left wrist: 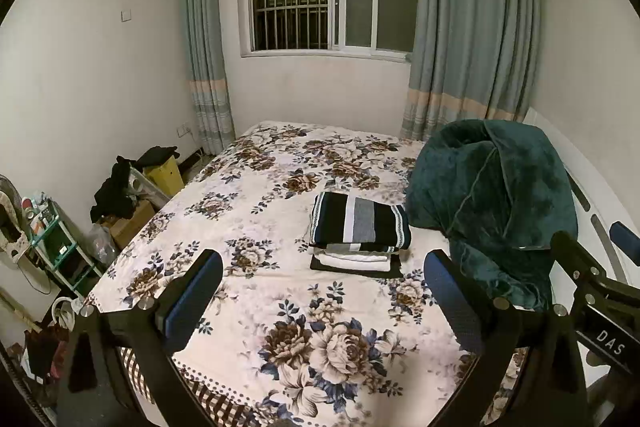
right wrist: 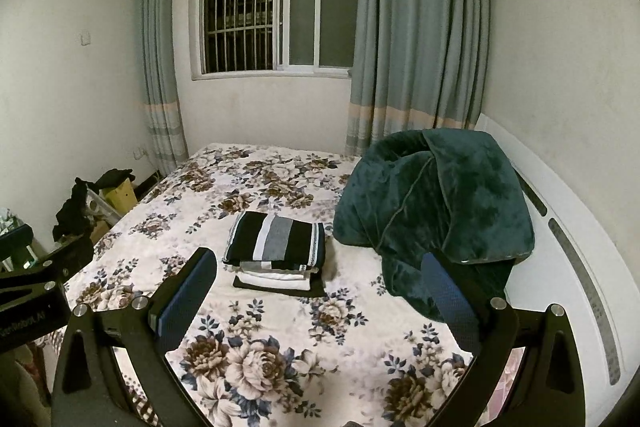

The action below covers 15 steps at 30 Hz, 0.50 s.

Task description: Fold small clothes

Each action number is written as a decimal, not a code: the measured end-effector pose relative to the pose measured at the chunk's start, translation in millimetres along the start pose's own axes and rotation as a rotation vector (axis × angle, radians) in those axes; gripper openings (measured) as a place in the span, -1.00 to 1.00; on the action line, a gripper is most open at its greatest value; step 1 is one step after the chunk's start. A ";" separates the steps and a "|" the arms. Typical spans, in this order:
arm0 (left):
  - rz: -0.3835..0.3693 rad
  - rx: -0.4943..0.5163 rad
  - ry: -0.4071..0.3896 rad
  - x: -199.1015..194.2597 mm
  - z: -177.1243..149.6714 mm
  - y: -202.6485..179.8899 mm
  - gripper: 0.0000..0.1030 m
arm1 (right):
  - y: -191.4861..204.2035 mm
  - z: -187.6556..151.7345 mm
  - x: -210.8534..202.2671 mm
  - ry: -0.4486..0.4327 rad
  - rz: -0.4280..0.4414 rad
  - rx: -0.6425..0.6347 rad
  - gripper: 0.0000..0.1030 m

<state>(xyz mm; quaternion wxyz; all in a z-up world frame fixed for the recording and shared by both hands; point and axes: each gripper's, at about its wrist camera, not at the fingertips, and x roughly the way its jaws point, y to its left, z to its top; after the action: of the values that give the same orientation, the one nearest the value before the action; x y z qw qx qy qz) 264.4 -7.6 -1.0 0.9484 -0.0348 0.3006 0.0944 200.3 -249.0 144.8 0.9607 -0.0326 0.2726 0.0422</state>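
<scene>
Bedspread (left wrist: 248, 211) cream with brown-and-blue roses. Top garment (left wrist: 360, 223) at centre frame striped black, white and grey. Blanket (left wrist: 500, 195) at right dark green. Curtains (left wrist: 472, 27) above grey-blue, peach-banded. Pads (left wrist: 192, 307) blue.

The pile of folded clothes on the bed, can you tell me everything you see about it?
The pile of folded clothes lies flat near the middle of the flowery bedspread. On top is a folded piece with wide black, white and grey stripes and patterned edging at both ends. Under it are thinner white and grey folded layers, and a flat black piece at the bottom pokes out toward the camera. It looks like soft fabric, neatly squared. The big green blanket sits just beside it on the right. Neither gripper touches it.
</scene>
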 end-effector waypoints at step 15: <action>0.000 -0.008 -0.003 -11.6 -0.7 -0.9 1.00 | 5.1 -0.6 -1.3 -0.013 -0.006 0.004 1.00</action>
<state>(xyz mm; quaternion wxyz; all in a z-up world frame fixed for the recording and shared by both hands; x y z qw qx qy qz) 254.8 -10.5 5.1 0.9488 -0.0382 0.2987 0.0955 198.3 -244.0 144.8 0.9626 -0.0312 0.2664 0.0388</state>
